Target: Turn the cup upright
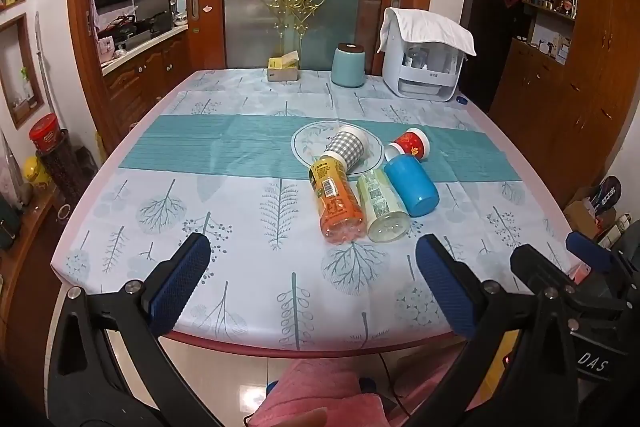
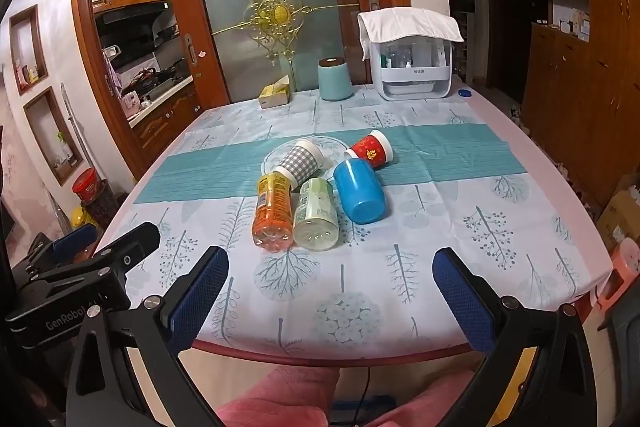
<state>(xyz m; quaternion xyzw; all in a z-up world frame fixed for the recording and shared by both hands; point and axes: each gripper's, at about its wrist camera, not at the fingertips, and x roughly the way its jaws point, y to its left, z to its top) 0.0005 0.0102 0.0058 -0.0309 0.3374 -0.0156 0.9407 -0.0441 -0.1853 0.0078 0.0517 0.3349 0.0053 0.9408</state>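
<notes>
Five things lie on their sides in a little heap near the middle of the counter [image 1: 240, 211]. The blue cup [image 1: 412, 187] is down flat, with its bottom facing the near edge and its open mouth pointing away. Just behind it, toward the upper right of the heap, lies a red cup [image 1: 412, 143] with a white rim. A gray checked cup [image 1: 347, 146] rests partly on a round plate [image 1: 308, 143] and touches the top of an orange bottle [image 1: 336, 205]. A pale green bottle [image 1: 382, 205] lies between the orange bottle and the blue cup.

The left tongs [image 1: 312, 287] sit low in the frame at the near edge of the counter. They are spread wide with nothing between them. The right tongs [image 2: 328, 291] are the same, wide apart and holding nothing.

At the far end of the counter stand a round teal jar [image 1: 348, 67] and a white box [image 1: 424, 71] with a cloth over it.
</notes>
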